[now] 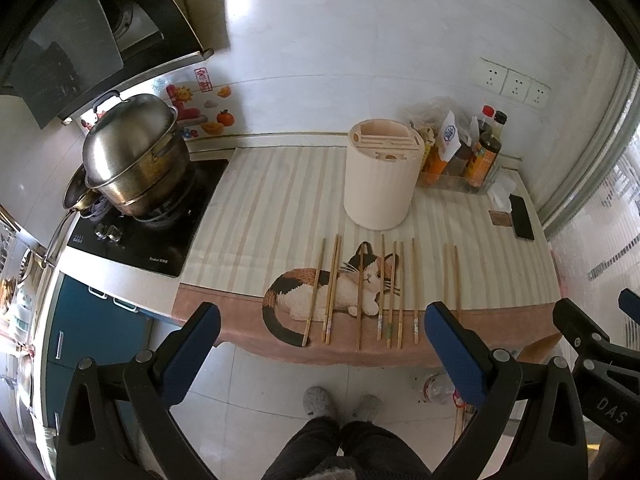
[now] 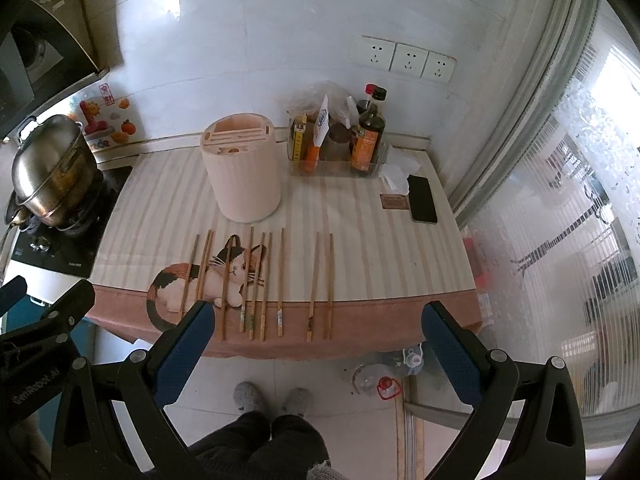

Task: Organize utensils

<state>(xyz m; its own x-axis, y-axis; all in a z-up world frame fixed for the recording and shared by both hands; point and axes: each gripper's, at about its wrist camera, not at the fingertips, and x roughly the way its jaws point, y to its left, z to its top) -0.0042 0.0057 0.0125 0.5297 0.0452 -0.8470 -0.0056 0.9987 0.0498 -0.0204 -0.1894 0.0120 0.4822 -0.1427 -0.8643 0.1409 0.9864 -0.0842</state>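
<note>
Several wooden chopsticks (image 1: pixel 361 294) lie side by side on a striped cat-print cloth (image 1: pixel 280 208), tips toward the wall; they also show in the right wrist view (image 2: pixel 280 280). A cream cylindrical utensil holder (image 1: pixel 382 176) with slots on top stands behind them, also in the right wrist view (image 2: pixel 244 172). My left gripper (image 1: pixel 320 344) is open and empty, held above the floor in front of the table edge. My right gripper (image 2: pixel 318 340) is open and empty, beside the left, also short of the table edge.
A steel pot (image 1: pixel 136 156) sits on the stove at the left. A tray of sauce bottles (image 2: pixel 360 136) stands at the back right by the wall. A phone (image 2: pixel 422 200) lies at the right edge. A plastic bottle (image 2: pixel 384 380) lies on the floor.
</note>
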